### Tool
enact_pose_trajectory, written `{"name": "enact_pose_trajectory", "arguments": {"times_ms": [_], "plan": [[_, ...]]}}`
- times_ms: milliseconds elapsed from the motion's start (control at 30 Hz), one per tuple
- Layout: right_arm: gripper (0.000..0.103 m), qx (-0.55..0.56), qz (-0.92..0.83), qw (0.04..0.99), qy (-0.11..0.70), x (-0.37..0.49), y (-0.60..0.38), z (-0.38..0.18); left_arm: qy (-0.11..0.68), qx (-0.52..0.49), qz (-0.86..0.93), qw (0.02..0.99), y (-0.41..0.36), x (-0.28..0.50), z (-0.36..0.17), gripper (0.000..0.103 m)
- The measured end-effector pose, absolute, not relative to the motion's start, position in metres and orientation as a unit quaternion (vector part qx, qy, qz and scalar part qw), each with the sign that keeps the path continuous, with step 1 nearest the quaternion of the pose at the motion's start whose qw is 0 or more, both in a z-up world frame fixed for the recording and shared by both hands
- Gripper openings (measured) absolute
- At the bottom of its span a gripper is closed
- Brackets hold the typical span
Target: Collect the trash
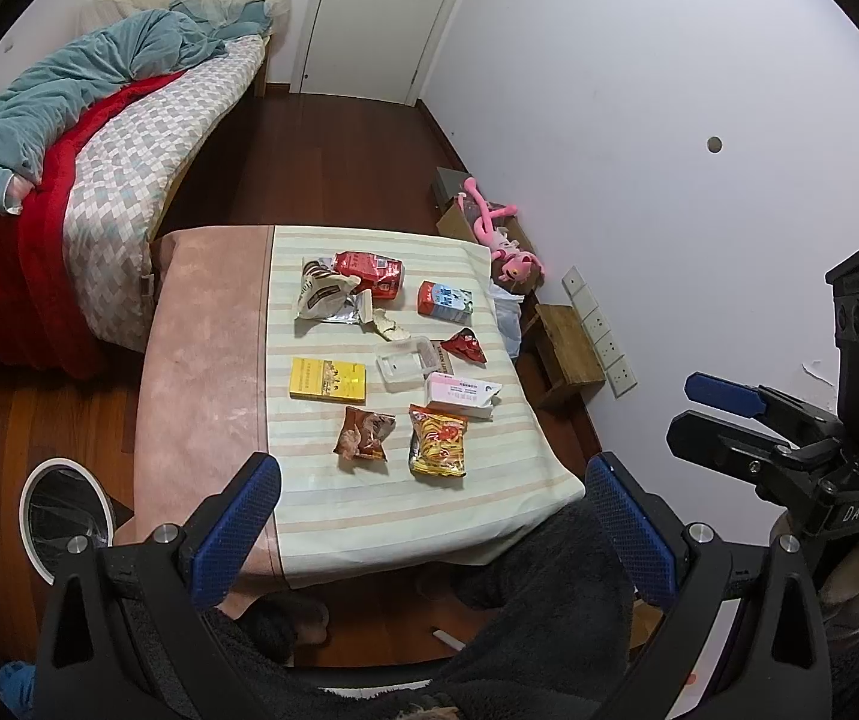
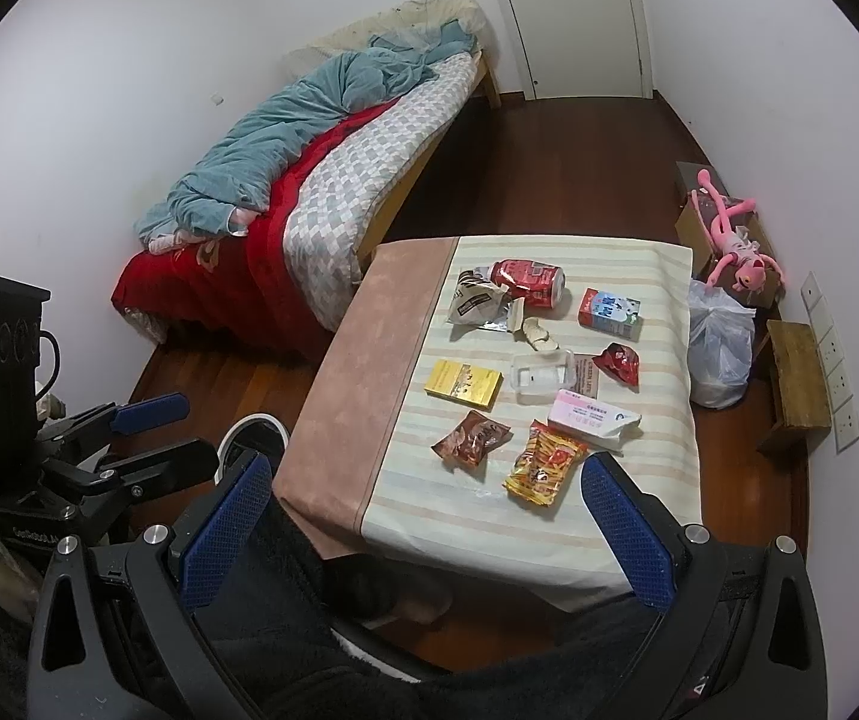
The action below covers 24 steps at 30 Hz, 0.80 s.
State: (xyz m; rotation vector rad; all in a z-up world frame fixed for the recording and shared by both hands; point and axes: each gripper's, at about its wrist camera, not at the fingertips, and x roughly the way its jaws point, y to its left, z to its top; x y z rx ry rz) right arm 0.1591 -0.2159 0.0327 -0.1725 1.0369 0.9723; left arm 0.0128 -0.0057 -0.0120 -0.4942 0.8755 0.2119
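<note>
Blue-padded fingers of the left gripper point(image 1: 429, 531) are shown spread wide with nothing between them, held above the near edge of the table point(image 1: 201, 360) and short of the litter. The right gripper point(image 2: 423, 531) is likewise seen wide apart and empty, at about the same stand-off; in the left view it appears side-on at the far right.

Beyond the jaws, the trash is laid out on the striped cloth point(image 2: 639, 480). Nearest the right gripper, just ahead of its right finger, the yellow noodle packet point(image 2: 543, 465) is found, its long axis running roughly away from the camera and tilted slightly. Beside it, to the left, the brown snack wrapper point(image 2: 470, 437) is seen. In the left view the same two packets, noodle point(image 1: 438, 441) and brown point(image 1: 363, 432), lie almost centred between the fingers.

Farther out are placed a pink-and-white box point(image 2: 591, 420), a clear plastic tray point(image 2: 540, 375), a yellow box point(image 2: 462, 384), a red crumpled wrapper point(image 2: 618, 363), a milk carton point(image 2: 609, 313), and a red can point(image 2: 528, 282) touching a torn bag point(image 2: 477, 300).

A lined bin point(image 1: 66, 519) is shown on the floor at the table's left corner, nearer the left gripper. The first pick is judged to favour the noodle packet or the brown wrapper, either arm being about equally placed.
</note>
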Motion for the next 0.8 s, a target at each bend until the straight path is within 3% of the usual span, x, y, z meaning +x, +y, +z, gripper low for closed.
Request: {"name": "enact_pose_trajectory", "arguments": {"times_ms": [300,467,600,800], "plan": [[0.103,-0.057,0.413,0.759,0.500,0.164,-0.211,0.003,0.430,-0.194,0.176,0.864,0.002,0.021,-0.033,0.103],[0.103,-0.025,0.333,0.763,0.554,0.185,-0.207,-0.080,0.461,-0.121,0.287,0.831,0.021,0.042,-0.103,0.103],[0.103,-0.020,0.274,0.754,0.597,0.214,-0.192,-0.162,0.524,-0.142,0.299,0.784,0.049,0.060,-0.175,0.103],[0.102,-0.045,0.219,0.749,0.624,0.253,-0.155,-0.247,0.570,-0.164,0.316,0.741,0.066,0.077,-0.237,0.103]]}}
